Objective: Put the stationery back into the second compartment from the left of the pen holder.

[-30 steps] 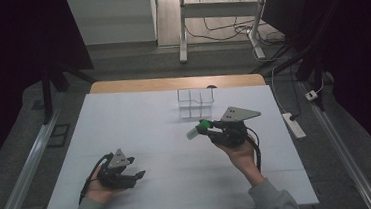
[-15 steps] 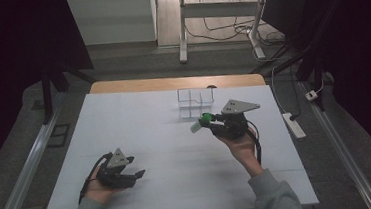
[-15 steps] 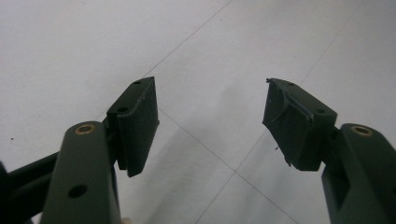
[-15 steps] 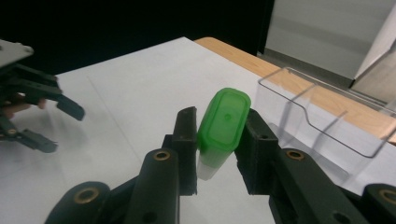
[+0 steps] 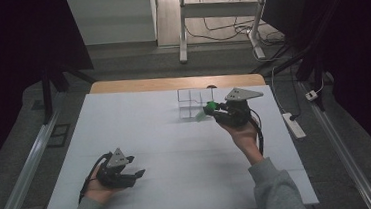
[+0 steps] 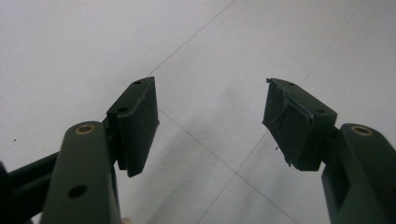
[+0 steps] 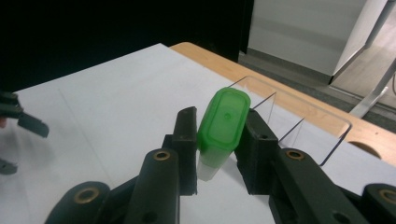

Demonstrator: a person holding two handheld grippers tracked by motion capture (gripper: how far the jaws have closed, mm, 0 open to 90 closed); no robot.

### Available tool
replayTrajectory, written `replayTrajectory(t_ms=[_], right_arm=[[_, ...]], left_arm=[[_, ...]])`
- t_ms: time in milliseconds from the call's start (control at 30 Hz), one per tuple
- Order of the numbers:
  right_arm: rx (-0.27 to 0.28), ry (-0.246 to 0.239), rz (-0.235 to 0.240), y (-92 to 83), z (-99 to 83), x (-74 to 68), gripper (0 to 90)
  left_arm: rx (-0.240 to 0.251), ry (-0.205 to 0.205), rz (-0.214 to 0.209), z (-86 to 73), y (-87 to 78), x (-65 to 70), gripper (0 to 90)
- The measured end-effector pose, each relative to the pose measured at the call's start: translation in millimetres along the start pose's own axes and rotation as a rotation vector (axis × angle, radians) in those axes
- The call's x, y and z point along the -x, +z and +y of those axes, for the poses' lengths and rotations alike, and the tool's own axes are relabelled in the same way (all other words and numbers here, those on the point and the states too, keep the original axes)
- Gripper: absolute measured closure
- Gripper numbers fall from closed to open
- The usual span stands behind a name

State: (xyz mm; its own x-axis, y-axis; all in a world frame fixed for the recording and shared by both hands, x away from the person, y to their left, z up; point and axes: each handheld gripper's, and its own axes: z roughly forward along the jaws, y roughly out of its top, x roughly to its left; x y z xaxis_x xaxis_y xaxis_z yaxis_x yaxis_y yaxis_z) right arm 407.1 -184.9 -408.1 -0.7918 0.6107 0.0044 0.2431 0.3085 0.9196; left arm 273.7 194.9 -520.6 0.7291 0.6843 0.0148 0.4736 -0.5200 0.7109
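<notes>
A small container with a green cap [image 7: 223, 120] and a pale translucent body was gripped between the black jaws of the right gripper [image 7: 215, 140], the pads pressed against its two sides and the green cap pointed away from the hand. No brand, label or writing could be read on the cap; only a small round mark was seen at its middle. In the high view the right gripper [image 5: 213, 110] was held above the white table [image 5: 141, 138] toward the far edge and a little right of its middle, with the green-capped container [image 5: 208, 106] at its tip. Just beyond it, close to the far edge, a clear plastic organiser [image 5: 189, 102] with thin dividing walls was seen standing on the table; in the right gripper view its transparent compartments [image 7: 299, 119] lay just behind the cap, and whether the container touched the organiser could not be told. The left gripper [image 5: 131, 170] was held low near the table's near-left corner, well apart from the container and the organiser. In the left gripper view its jaws were spread wide with nothing between the pads [image 6: 140, 122], and only the bare white table surface [image 6: 210, 56] with faint seam lines lay beneath them. No writing was seen on the table or on either gripper.
</notes>
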Motion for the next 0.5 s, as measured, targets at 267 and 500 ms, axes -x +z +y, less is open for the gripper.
replayTrajectory(t_ms=[267, 500], right_arm=[[0.005, 0.007, -0.021, 7.9, 14.0, 8.9, 69.7], [-0.002, 0.016, -0.039, 19.6, 25.5, 16.5, 69.7]], left_arm=[[0.010, -0.008, 0.001, -0.3, -1.6, -2.1, 34.9], [0.017, -0.018, 0.005, -0.6, -2.6, -3.4, 34.9]])
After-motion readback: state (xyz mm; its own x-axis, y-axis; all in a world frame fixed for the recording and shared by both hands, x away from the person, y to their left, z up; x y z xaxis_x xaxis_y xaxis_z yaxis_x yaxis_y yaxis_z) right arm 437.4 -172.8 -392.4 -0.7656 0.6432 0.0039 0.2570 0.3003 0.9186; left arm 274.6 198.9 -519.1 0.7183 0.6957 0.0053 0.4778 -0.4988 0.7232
